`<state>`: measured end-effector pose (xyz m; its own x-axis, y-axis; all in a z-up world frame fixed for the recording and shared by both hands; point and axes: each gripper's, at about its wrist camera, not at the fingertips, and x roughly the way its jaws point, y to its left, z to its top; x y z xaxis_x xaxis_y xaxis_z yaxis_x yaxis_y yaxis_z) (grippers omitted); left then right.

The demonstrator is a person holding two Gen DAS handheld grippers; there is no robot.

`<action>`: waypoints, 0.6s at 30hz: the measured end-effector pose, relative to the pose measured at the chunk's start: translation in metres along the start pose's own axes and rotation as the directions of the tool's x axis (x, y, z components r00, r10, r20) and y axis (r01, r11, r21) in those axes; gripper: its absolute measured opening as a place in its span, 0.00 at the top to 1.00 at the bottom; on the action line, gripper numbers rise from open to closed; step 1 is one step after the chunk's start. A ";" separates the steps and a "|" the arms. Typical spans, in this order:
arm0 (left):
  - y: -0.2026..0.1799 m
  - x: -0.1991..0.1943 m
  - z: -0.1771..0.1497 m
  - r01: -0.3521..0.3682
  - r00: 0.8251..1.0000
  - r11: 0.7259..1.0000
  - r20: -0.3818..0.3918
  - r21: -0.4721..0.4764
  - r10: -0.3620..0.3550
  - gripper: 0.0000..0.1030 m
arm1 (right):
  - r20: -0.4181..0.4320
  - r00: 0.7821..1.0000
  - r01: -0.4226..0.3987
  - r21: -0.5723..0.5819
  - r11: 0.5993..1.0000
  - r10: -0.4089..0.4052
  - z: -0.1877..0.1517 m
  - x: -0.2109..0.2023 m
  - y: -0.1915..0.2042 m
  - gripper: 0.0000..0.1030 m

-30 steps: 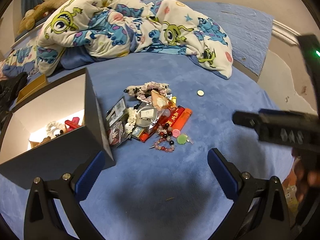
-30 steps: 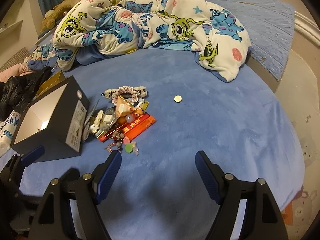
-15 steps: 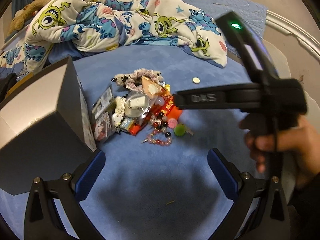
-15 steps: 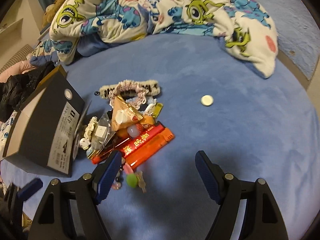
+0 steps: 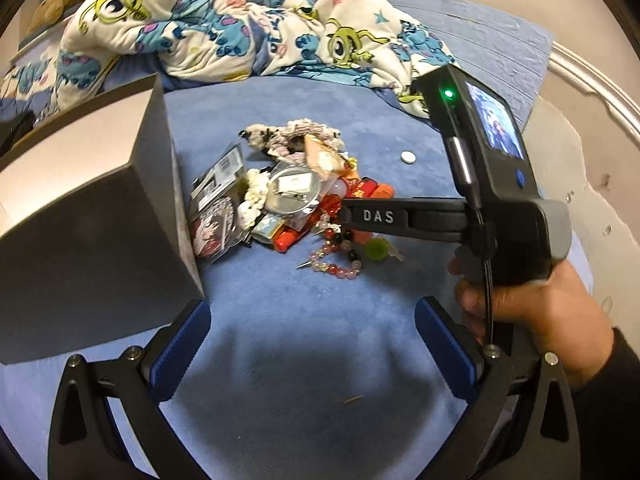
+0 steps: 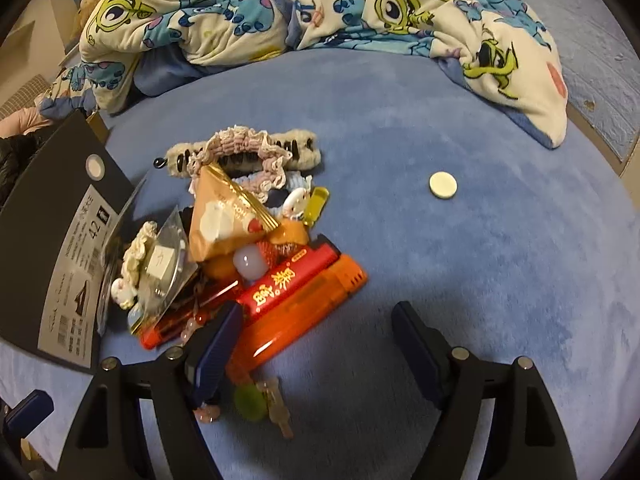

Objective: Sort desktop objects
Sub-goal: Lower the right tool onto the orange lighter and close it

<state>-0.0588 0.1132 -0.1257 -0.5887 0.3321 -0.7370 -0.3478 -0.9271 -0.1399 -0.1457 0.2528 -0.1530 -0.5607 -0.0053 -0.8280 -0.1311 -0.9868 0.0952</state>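
Observation:
A pile of small objects [image 5: 300,208] lies on the blue bed cover beside a dark open box [image 5: 100,220]. In the right wrist view the pile shows an orange lighter [image 6: 308,308], a red lighter [image 6: 288,280], a snack packet [image 6: 224,216], a furry hair clip [image 6: 240,152] and a green pompom with a key [image 6: 252,400]. My right gripper [image 6: 316,340] is open low over the pile's near edge, its left finger [image 6: 218,344] above the beads and the orange lighter's end. My left gripper [image 5: 316,344] is open and holds nothing, short of the pile. A bead bracelet [image 5: 336,268] lies at the pile's front.
A white disc [image 6: 443,185] lies alone to the right of the pile. A rumpled cartoon-print duvet [image 5: 240,28] fills the back of the bed. A hand [image 5: 520,312] holds the right gripper's body [image 5: 500,208] across the right of the left wrist view. The bed edge [image 5: 592,92] curves at right.
The right gripper has moved forward and down to the pile, and in the left wrist view it swung in from the right edge. The left gripper edged closer to the box.

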 end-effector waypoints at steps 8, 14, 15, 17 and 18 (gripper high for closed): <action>-0.002 -0.001 0.001 0.002 1.000 1.000 0.012 0.005 -0.002 0.00 | 0.015 1.000 0.015 -0.017 1.000 -0.015 -0.004 -0.003 0.006 0.25; -0.002 0.000 0.001 -0.001 1.000 1.000 0.008 0.006 0.001 0.00 | 0.025 1.000 -0.012 -0.061 0.998 0.014 -0.005 -0.007 0.016 0.53; -0.002 0.000 0.001 -0.002 1.000 1.000 0.009 0.005 0.002 0.00 | 0.025 1.000 -0.011 -0.065 0.998 0.013 -0.005 -0.007 0.017 0.54; -0.002 0.000 0.001 0.001 1.000 1.000 0.011 0.002 -0.001 0.00 | 0.022 0.999 -0.026 -0.055 0.998 0.028 -0.005 -0.007 0.015 0.57; -0.002 0.001 0.001 0.000 1.000 1.000 0.011 -0.001 0.000 0.00 | 0.018 0.999 -0.039 -0.048 0.998 0.040 -0.005 -0.007 0.014 0.62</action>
<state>-0.0596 0.1151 -0.1252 -0.5966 0.3344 -0.7296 -0.3476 -0.9270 -0.1407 -0.1390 0.2381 -0.1486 -0.5802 -0.0421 -0.8134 -0.0696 -0.9924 0.1011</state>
